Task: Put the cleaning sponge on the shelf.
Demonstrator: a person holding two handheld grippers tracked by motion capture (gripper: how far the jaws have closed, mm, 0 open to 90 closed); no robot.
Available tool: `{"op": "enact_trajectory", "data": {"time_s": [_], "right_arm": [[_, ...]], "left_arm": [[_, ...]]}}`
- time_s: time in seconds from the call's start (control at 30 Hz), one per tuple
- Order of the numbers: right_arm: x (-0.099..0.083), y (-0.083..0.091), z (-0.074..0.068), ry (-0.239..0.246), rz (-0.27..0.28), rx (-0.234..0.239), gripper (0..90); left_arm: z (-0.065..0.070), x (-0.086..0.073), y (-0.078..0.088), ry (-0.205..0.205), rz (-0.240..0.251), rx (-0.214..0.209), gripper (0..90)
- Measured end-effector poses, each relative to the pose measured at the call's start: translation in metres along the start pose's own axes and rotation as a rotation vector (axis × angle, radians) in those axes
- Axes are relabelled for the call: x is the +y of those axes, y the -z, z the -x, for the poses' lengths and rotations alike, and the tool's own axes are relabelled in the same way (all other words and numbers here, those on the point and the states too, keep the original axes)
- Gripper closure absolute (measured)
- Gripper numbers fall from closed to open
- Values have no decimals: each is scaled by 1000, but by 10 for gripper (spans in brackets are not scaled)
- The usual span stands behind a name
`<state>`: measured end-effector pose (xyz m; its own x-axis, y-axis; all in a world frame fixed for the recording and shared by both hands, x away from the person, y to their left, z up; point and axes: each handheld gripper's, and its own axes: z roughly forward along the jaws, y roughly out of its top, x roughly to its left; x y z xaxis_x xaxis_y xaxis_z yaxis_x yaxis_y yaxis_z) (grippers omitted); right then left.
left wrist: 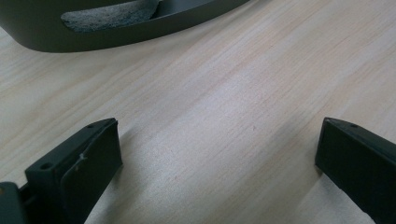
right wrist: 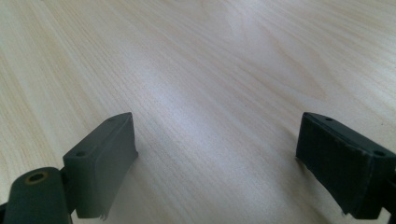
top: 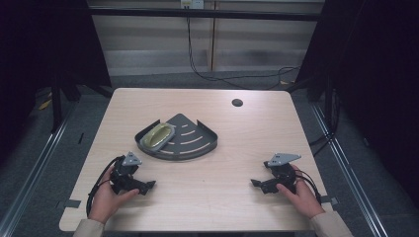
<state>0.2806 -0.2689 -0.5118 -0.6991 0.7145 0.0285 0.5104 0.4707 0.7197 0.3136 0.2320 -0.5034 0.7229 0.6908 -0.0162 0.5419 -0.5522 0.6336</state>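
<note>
High view | sponge in tray, beyond left tool | both tools spread, right tool well apart

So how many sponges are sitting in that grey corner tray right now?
1. A single yellow-green sponge lies in the left end of the grey corner tray; nothing else shows in the tray.

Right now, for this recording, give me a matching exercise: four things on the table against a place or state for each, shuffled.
Things:
1. sponge
2. corner rack
3. left gripper
4. cable hole

Places or states:
A. far side of the table, right of centre
B. jaws open, bare wood between them
C. lying in the rack's left end
D. dark, slotted, mid-table

Pairs: 1-C, 2-D, 3-B, 4-A
</note>
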Motion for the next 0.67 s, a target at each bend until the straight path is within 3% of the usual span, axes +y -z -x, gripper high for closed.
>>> {"op": "enact_trajectory", "data": {"time_s": [0.33, 0.67], "right_arm": [[0, 0, 0, 0, 0, 0, 115], [0, 0, 0, 0, 0, 0, 115]], "left_arm": [[-3, -8, 0, -8, 69, -15, 0], [-3, -10, 0, -11, 85, -20, 0]]}}
